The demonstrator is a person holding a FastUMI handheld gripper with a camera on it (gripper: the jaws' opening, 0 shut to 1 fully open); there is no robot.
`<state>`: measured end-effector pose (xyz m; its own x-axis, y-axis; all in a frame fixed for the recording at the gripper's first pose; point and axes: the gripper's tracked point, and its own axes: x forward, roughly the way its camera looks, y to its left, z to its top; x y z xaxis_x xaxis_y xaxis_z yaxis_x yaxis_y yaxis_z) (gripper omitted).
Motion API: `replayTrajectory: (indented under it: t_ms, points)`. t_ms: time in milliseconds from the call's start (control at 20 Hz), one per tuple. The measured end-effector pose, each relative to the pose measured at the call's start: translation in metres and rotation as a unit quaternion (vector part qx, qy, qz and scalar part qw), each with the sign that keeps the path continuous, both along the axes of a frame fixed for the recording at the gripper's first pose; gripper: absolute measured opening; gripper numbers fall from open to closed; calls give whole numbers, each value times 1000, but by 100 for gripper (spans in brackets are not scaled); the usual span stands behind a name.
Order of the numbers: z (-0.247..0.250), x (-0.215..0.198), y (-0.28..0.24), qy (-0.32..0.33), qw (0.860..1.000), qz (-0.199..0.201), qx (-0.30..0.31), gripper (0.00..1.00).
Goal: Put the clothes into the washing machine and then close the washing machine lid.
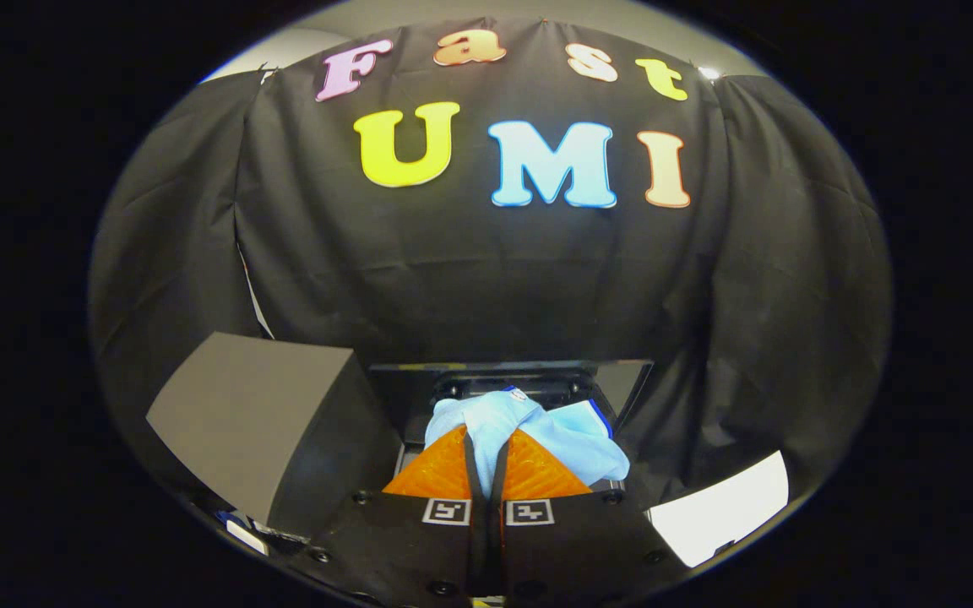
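Jaws (486, 460) clamped together on pale blue clothes (529, 431), washing machine (529, 380) just beyond.

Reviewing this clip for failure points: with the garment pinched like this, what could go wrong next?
The gripper is shut on the light blue garment, which bunches loosely past both fingers. If lowered carelessly, trailing folds may drape over the dark opening's rim behind it. The grey box stands close beside the fingers and could be bumped.

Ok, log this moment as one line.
claw: shut on light blue garment | garment: held just before dark machine opening | lid: not closed
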<state>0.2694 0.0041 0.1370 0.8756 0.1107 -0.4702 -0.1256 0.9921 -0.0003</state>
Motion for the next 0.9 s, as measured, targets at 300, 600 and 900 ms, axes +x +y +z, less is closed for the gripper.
replayTrajectory:
  t_ms: [300,600,900]
  points:
    - [-85,16,-1,65,997,-1,-28,1]
    - [-149,32,3,122,992,-13,-31,2]
    - [-204,55,9,165,985,-31,-40,2]
